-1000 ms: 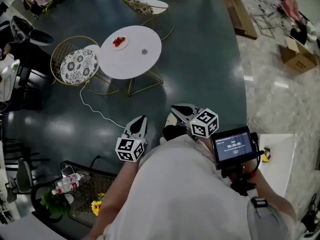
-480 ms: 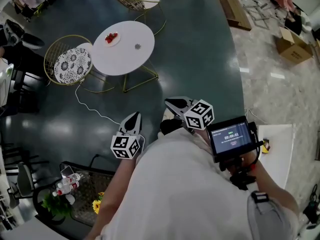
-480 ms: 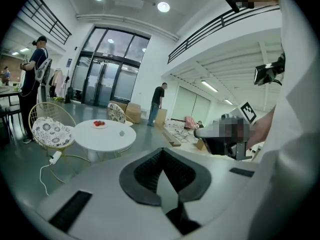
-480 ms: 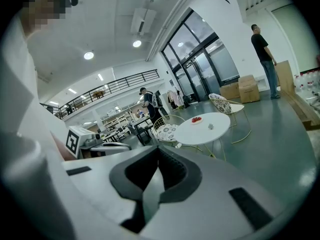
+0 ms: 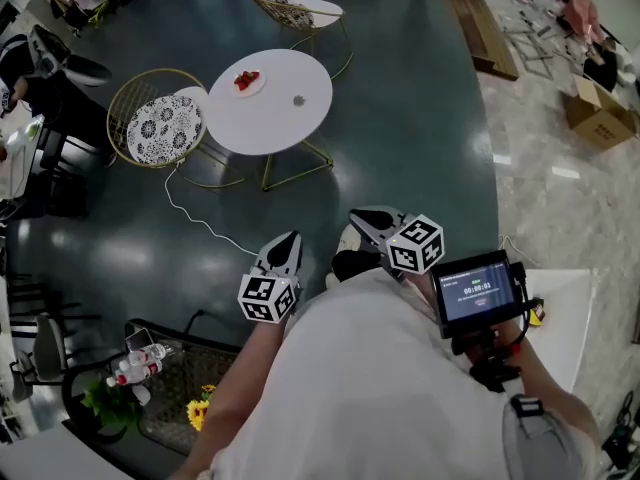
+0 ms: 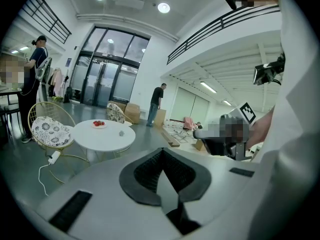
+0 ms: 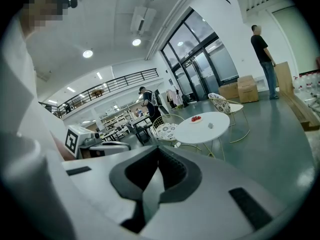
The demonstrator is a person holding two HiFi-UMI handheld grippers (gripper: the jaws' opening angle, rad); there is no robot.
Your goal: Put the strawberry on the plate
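The floor (image 5: 400, 138) is dark, smooth and shiny. The round desk (image 5: 285, 118) is smooth white on thin gold metal legs. The chair cushion (image 5: 160, 128) is soft cloth. The left gripper (image 6: 162, 156) is dull grey plastic with ribbed black pads (image 6: 145, 174).

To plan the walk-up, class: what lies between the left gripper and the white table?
Head view: only dark floor between left gripper and table; a white cable trails just left.

Open lobby with glass doors (image 6: 107, 69), mezzanine railing (image 6: 215, 29), café table (image 5: 272, 113).
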